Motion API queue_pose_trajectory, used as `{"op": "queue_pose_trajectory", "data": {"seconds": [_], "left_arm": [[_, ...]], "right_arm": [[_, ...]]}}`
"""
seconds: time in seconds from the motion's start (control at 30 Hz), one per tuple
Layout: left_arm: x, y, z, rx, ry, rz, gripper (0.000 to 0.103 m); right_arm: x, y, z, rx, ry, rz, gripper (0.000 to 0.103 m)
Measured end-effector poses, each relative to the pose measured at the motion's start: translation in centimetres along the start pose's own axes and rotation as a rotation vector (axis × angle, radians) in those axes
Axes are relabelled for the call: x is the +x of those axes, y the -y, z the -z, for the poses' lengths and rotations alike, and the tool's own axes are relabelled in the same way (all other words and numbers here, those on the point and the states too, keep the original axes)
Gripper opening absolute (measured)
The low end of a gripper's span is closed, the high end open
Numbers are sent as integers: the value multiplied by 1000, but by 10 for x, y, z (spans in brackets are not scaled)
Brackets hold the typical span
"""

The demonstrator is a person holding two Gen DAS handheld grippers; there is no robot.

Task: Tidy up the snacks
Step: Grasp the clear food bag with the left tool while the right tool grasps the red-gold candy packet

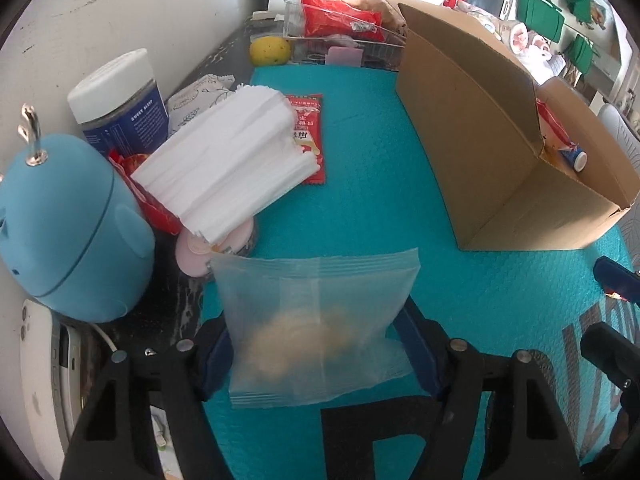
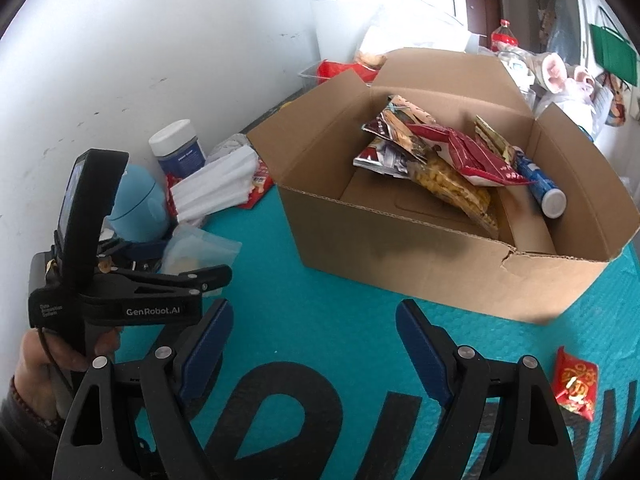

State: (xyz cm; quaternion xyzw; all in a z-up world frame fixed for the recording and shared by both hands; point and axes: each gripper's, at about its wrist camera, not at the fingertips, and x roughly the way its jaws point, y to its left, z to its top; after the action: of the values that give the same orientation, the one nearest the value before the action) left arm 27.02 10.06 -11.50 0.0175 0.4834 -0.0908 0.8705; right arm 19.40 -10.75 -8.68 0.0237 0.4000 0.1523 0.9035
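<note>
- Frosted snack pouch point(image 1: 316, 328), pale biscuit inside: sits on teal mat point(image 1: 360, 208), between blue pads of left gripper point(image 1: 318, 354); pads touch its side edges, pinching it
- Right gripper point(image 2: 314, 346): fingers spread, nothing between, over mat
- Cardboard box point(image 2: 400, 256) near, w/ snack bags inside
- Red packet point(image 2: 576, 388) on mat by right gripper
- Tissue stack point(image 1: 224, 164), blue container point(image 1: 68, 228) beside pouch

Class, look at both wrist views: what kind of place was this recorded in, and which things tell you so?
Most likely a lived-in home, at a cluttered table against a white wall. Clues: an open brown cardboard box holding snack packets, a stack of white paper napkins, and a brown interior door behind.
</note>
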Motion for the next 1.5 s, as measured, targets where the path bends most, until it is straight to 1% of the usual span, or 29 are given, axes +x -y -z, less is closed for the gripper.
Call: {"op": "queue_pose_trajectory", "data": {"seconds": [0.17, 0.3, 0.47, 0.63, 0.8, 0.97, 1.1, 1.27, 1.4, 1.5], "left_arm": [[-8, 15, 6, 18, 1, 28, 69], [-18, 37, 10, 50, 22, 28, 69], [-28, 69, 13, 90, 28, 68, 69], [-32, 97, 14, 96, 16, 105, 69], [-37, 126, 16, 129, 13, 121, 69], [-37, 153, 17, 145, 6, 150, 69], [-33, 168, 18, 158, 2, 150, 69], [-32, 177, 24, 180, -12, 136, 69], [-27, 177, 27, 176, -40, 145, 69], [-24, 177, 30, 173, -56, 151, 69]], "right_arm": [[-4, 14, 4, 32, 8, 6, 84], [-12, 28, 12, 54, 19, 24, 84], [-25, 49, 25, 92, 20, 57, 84], [-43, 76, 40, 143, 30, 112, 84], [-59, 101, 52, 178, 44, 174, 84], [-72, 122, 58, 196, 83, 255, 84], [-71, 139, 59, 231, 65, 309, 84], [-57, 156, 61, 269, 23, 341, 84], [-48, 162, 63, 303, 5, 333, 84], [-43, 164, 62, 315, -4, 349, 84]]}}
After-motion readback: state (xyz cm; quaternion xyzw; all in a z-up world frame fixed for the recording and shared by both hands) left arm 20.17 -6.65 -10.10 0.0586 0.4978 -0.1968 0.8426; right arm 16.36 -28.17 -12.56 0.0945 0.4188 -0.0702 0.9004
